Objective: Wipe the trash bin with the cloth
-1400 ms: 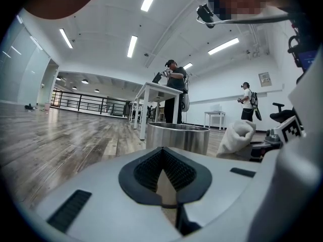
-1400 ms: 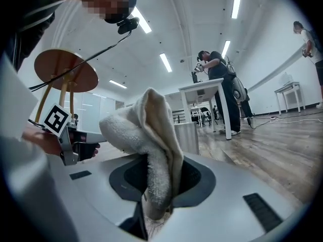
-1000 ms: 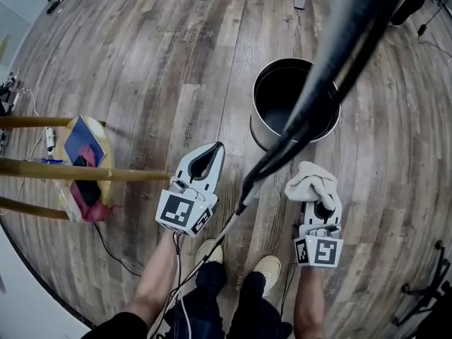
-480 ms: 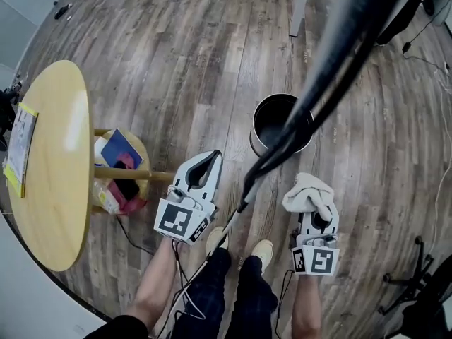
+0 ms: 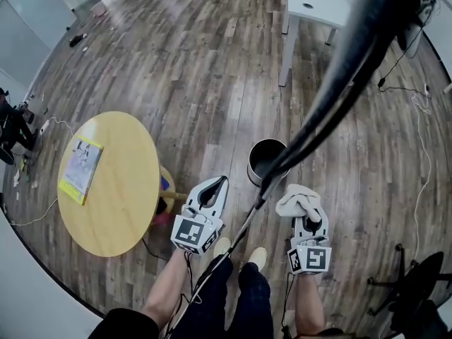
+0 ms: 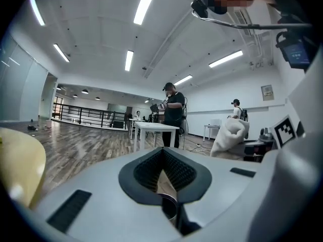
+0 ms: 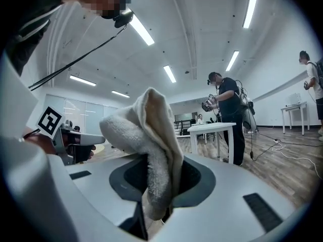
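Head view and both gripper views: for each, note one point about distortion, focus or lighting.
Head view: the fisheye bends the floor planks around the trash bin, and a blurred dark band near the lens crosses the picture. Left gripper view: the ceiling strip lights glare and the corners go black. Right gripper view: the cloth looms large and close, and the corners are dark.

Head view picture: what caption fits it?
Right gripper holds the cloth, left gripper shut and empty, bin on the floor ahead.

The left claw [image 6: 163, 154] is closed on nothing, the cloth [image 6: 229, 135] off right.
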`<state>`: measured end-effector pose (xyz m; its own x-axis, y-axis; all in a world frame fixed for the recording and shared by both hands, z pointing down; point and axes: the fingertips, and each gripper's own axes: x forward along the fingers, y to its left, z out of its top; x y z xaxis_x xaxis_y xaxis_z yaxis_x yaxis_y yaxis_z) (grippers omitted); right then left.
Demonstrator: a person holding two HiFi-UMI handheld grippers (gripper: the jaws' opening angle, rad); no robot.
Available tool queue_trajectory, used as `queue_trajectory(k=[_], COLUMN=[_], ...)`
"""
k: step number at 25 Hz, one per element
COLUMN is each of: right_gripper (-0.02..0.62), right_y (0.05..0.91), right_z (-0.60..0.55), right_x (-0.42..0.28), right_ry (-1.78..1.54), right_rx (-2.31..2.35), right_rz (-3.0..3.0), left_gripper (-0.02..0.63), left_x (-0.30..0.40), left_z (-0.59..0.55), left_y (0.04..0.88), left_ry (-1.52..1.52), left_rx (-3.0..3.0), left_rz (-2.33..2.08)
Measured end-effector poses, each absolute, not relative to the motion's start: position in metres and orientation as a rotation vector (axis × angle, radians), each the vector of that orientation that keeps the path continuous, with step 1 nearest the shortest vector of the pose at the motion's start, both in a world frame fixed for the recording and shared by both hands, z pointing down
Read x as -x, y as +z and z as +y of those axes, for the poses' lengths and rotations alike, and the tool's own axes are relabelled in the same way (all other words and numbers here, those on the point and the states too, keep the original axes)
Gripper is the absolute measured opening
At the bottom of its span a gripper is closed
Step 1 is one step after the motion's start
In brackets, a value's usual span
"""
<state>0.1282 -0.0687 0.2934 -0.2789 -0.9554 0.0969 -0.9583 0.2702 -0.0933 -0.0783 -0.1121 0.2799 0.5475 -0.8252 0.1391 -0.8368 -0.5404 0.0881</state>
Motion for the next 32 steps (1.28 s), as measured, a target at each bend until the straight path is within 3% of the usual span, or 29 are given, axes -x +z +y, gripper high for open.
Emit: queue_trajectory(k=[14, 32], right_gripper=[0.095, 0.095], right_y=[0.131, 0.039], right_z=[-0.046, -0.023], right_x=[-0.108, -0.110], right_ry=[0.210, 0.137], right_rx=[-1.788, -1.801], right_rz=[-2.576, -2.604], left_gripper=[-0.005, -0.005], left_x=[0.062, 0.061], left_z=[-0.084, -0.064], left_y=[0.118, 0.030], left_ry=[0.108, 0.018], left_rx=[-2.650, -2.744], left_rz=[-1.408, -1.367])
